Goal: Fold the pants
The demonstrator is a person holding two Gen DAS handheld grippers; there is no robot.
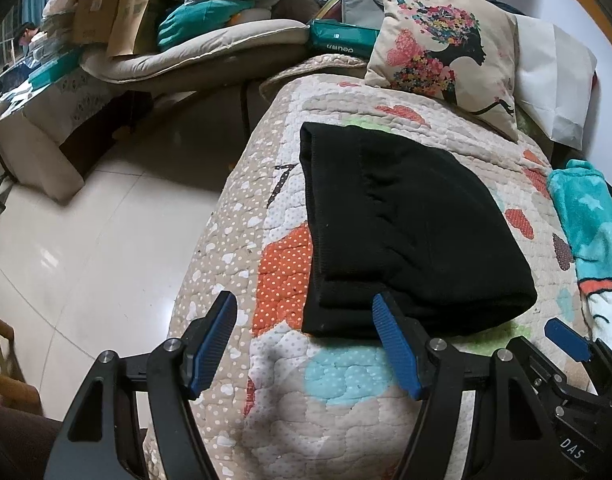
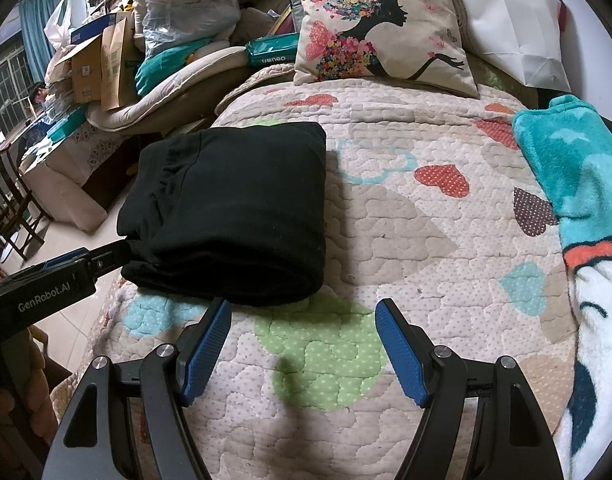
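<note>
Your black pants [image 1: 406, 232] lie folded in a compact stack on the quilt [image 1: 346, 408], near its floor-side edge. Your left gripper [image 1: 306, 344] has its fingers released, one tip at the stack's near edge. Your right gripper [image 2: 304, 350] fingers are spread, grasping nothing, just beside the stack.

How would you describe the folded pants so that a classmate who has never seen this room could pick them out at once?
Find the quilted bedspread patterned with hearts, which covers the bed. Near its floor-side edge, well in front of the cushion printed with a flower-haired figure, lie the black pants, folded into a compact block. They are the only plain black item; the nearby blanket is turquoise.
</note>
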